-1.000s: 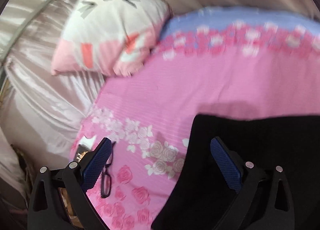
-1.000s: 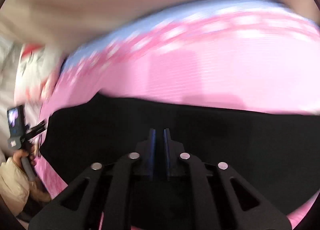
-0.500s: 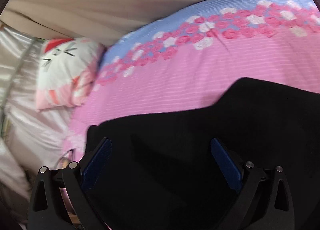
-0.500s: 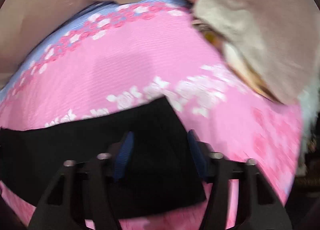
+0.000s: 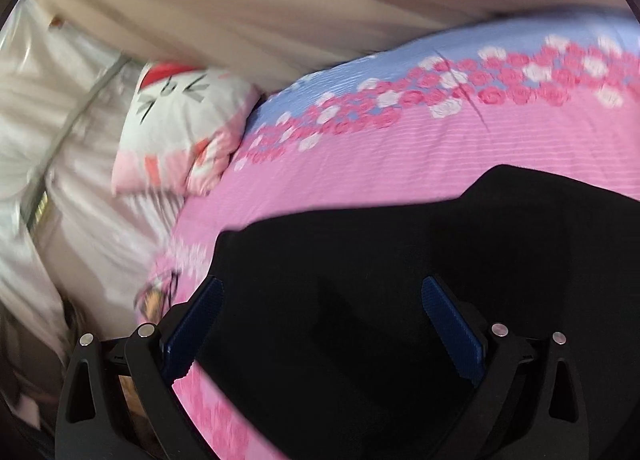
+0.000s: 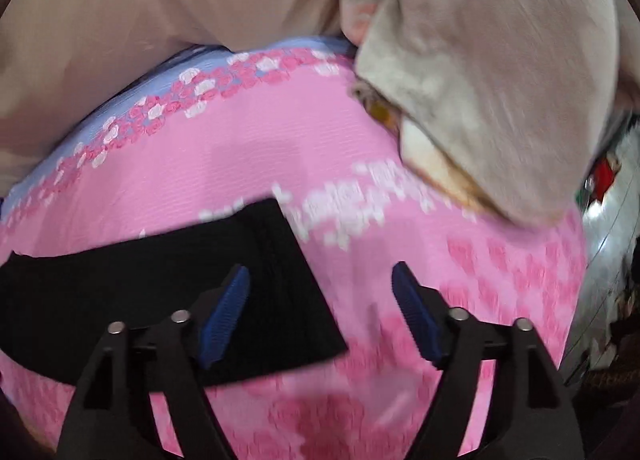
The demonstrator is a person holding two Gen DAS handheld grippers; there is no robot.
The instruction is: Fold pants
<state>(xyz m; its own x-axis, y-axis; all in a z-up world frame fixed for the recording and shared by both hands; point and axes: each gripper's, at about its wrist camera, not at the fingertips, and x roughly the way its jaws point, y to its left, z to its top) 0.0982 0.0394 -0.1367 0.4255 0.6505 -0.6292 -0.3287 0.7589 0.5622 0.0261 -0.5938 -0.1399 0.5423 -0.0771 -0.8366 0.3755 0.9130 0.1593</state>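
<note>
Black pants (image 5: 400, 280) lie flat on a pink flowered bedspread (image 5: 400, 164). In the left wrist view they fill the lower right, with a raised fold at the right. My left gripper (image 5: 324, 324) is open and empty above their left end. In the right wrist view the pants (image 6: 140, 284) stretch across the left, and their right end lies under my right gripper (image 6: 320, 316). That gripper is open and empty, its left finger over the cloth, its right finger over the bedspread (image 6: 440, 244).
A white and pink cat pillow (image 5: 180, 128) lies at the bed's left end beside shiny pale curtains (image 5: 52, 148). A beige blanket (image 6: 480, 72) is heaped at the bed's right end. A beige wall runs behind the bed.
My right gripper has opened and let go of the pants, and it swung right to their end. My left gripper has moved right from the bed's edge to over the pants.
</note>
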